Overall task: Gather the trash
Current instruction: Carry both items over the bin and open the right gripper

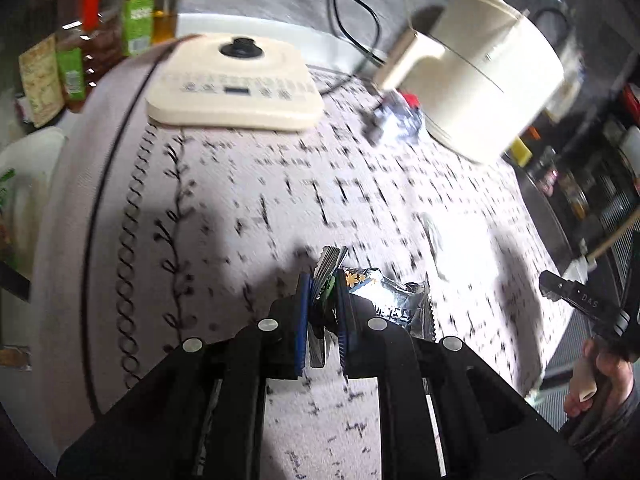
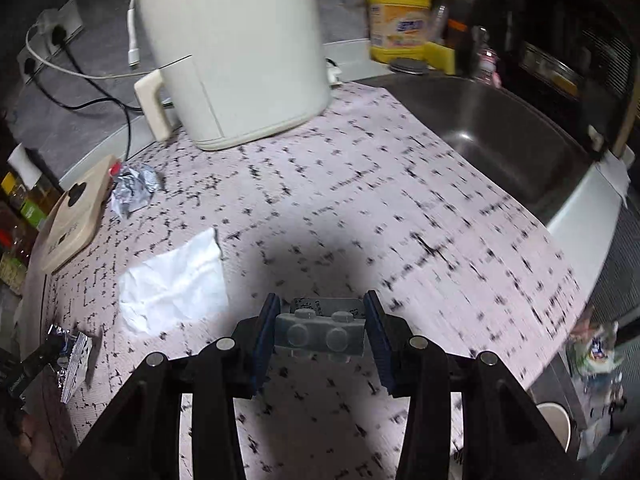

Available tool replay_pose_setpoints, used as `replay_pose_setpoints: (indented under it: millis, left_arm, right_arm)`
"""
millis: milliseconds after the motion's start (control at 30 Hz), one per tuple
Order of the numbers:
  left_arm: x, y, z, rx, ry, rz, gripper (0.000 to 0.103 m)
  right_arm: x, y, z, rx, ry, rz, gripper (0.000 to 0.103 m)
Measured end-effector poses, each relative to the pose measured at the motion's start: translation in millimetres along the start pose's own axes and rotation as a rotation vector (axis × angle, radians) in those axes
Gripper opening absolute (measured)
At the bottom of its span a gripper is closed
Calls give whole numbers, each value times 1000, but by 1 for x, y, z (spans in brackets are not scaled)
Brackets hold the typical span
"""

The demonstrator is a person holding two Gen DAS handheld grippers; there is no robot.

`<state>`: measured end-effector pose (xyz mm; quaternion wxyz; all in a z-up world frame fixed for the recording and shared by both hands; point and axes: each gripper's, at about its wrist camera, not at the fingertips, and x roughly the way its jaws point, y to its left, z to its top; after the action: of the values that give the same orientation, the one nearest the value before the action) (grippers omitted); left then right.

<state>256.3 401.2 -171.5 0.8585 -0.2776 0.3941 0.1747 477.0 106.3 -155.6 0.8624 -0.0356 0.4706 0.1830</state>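
Two grippers work over a counter covered by a pale mat (image 2: 400,208) with black dashes. From the left wrist camera, the left gripper (image 1: 323,316) is clenched on a silver snack wrapper (image 1: 394,300) with serrated edges, which sticks out toward 2 o'clock of the blue pads; its printing is too blurred to read. At 11 o'clock lies a cream appliance base (image 1: 236,84) with a black knob and a row of unreadable buttons, and at 1 o'clock stands a cream air fryer (image 1: 488,72), a crumpled foil wrapper (image 1: 394,116) with a red spot just beside its handle. At 3 o'clock a hand (image 1: 608,376) holds a black tool marked "DAS". From the right wrist camera, the right gripper (image 2: 320,332) grasps a grey blister pack (image 2: 320,334) squarely between its pads. A white paper tissue (image 2: 176,284) lies on the mat at 10 o'clock, the foil wrapper farther off at 10 o'clock, a steel sink (image 2: 504,136) at 1 o'clock, and a yellow detergent jug (image 2: 400,12) at 12 o'clock whose label cannot be read.
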Motion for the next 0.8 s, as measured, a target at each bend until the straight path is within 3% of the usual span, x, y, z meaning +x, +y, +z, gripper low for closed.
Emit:
replay_pose_setpoints:
  millis: [200,400,667,800]
  left_arm:
    - [-5,-3,-11,12,9,-44,13]
    - [-8,-20,-13,48,2,-71,13]
    - [-5,-85,-30,137,13,-119,13]
    - [-1,-135,-53,185,32,-140,13]
  right_arm:
    - [-24,-22,-29,45,-2,-58,43]
    - [-45,-31,-33,65,-35,-49,42]
    - [-67,-84,-58,135,-40,-42,43]
    - [-83,-136,-82,171,-38,-58,43]
